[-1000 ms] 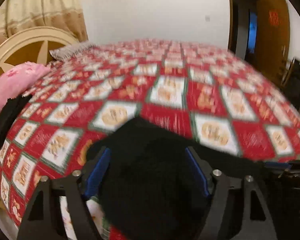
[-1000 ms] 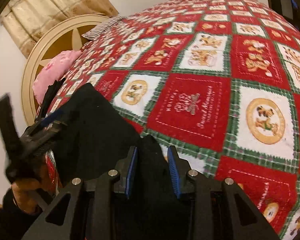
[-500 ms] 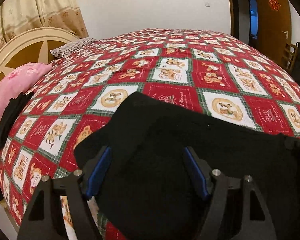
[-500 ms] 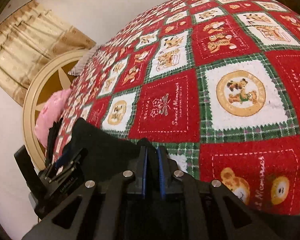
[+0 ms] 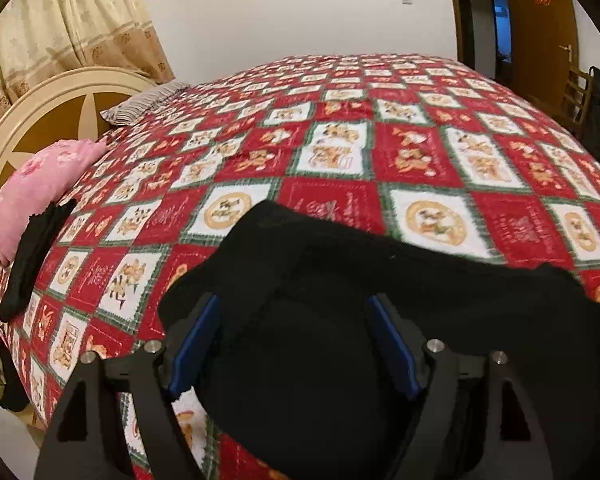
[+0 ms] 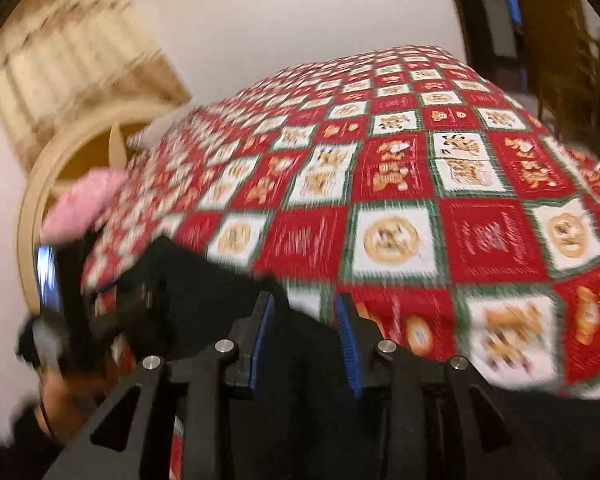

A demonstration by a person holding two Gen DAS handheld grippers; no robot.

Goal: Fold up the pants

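Black pants (image 5: 340, 280) lie spread on the near part of the bed, one end reaching toward the pink pillow. My left gripper (image 5: 294, 340) hovers over them, its jaws wide and still opening; the cloth lies under and between the blue pads (image 5: 392, 344), which do not pinch it. In the blurred right wrist view the pants (image 6: 204, 280) run from lower middle to the left. My right gripper (image 6: 306, 332) is above their near edge with its jaws opening and dark cloth below the gap. The left tool shows at that view's left edge, held by a hand (image 6: 56, 396).
A red, white and green patchwork bedspread (image 5: 380, 152) covers the bed. A pink pillow (image 5: 40, 188) and another black garment (image 5: 32, 260) lie by the round cream headboard (image 5: 32, 116). A striped pillow (image 5: 144, 104) is farther back. A door and chair stand at right.
The right gripper closed on a fold of the pants half a second ago, and has since opened, risen and swung away. The left gripper has hardly moved.
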